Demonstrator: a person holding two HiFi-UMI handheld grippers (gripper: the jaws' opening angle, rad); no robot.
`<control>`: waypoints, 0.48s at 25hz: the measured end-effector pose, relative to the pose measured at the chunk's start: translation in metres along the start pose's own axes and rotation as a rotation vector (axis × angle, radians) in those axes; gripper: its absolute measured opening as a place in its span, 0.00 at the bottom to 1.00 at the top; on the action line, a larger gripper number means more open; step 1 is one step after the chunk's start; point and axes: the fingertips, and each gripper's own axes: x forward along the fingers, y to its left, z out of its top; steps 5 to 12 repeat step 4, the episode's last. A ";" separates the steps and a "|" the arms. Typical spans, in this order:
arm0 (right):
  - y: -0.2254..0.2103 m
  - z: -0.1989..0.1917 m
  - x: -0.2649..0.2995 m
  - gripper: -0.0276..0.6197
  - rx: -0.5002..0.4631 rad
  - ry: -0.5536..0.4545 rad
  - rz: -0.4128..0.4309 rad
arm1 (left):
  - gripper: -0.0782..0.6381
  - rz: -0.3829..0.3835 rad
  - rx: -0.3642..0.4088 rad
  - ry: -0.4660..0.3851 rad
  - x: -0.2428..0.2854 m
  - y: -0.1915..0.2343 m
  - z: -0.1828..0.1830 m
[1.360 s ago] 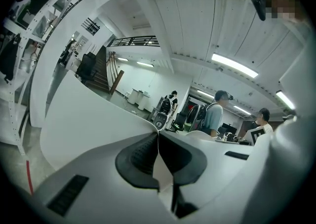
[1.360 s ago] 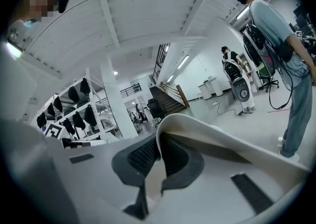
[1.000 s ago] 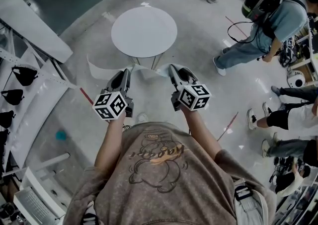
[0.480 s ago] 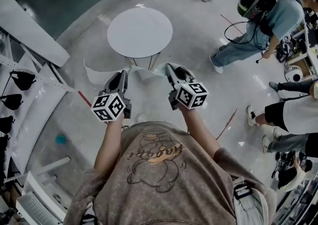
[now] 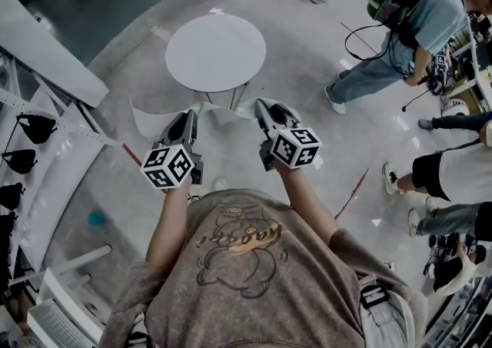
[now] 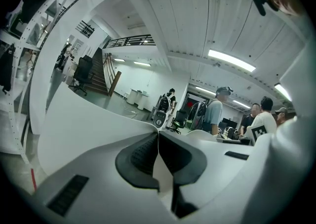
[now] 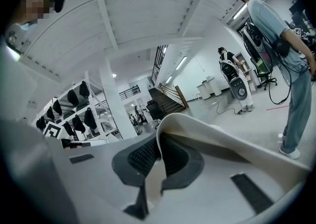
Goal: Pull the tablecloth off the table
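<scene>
White fabric is what we hold: the tablecloth (image 7: 197,130) is pinched by its edge between the dark ribbed pads of the right gripper (image 7: 157,155), whose jaws are clenched on it. A thin fold of the same cloth stands between the pressed-together jaws of the left gripper (image 6: 158,143). We grip it at two points, one in each hand, so that the sheet hangs spread between the jaws and does not bunch. Beyond the tips, the cloth sags in a shallow curve from one gripper to the other, and a loose end trails out past the left jaws, on their outer side. Further ahead of both jaws stands the round table (image 5: 215,51), well apart from the tips. Its top looks bare and smooth, so we judge that the cloth is already off it and only hangs in the air before its leg. Far beyond the table, to the right of the jaws, a person with a backpack (image 5: 415,28) stands on the grey floor (image 5: 307,77).
</scene>
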 end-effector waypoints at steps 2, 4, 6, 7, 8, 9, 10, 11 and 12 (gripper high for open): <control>-0.001 0.000 0.001 0.06 0.001 0.002 0.000 | 0.14 0.001 0.002 0.002 0.002 0.000 0.000; -0.003 0.000 0.001 0.06 0.000 0.003 0.000 | 0.14 0.002 0.005 0.005 0.004 -0.001 0.000; -0.003 0.000 0.001 0.06 0.000 0.003 0.000 | 0.14 0.002 0.005 0.005 0.004 -0.001 0.000; -0.003 0.000 0.001 0.06 0.000 0.003 0.000 | 0.14 0.002 0.005 0.005 0.004 -0.001 0.000; -0.003 0.000 0.001 0.06 0.000 0.003 0.000 | 0.14 0.002 0.005 0.005 0.004 -0.001 0.000; -0.003 0.000 0.001 0.06 0.000 0.003 0.000 | 0.14 0.002 0.005 0.005 0.004 -0.001 0.000; -0.003 0.000 0.001 0.06 0.000 0.003 0.000 | 0.14 0.002 0.005 0.005 0.004 -0.001 0.000; -0.003 0.000 0.001 0.06 0.000 0.003 0.000 | 0.14 0.002 0.005 0.005 0.004 -0.001 0.000; -0.003 0.000 0.001 0.06 0.000 0.003 0.000 | 0.14 0.002 0.005 0.005 0.004 -0.001 0.000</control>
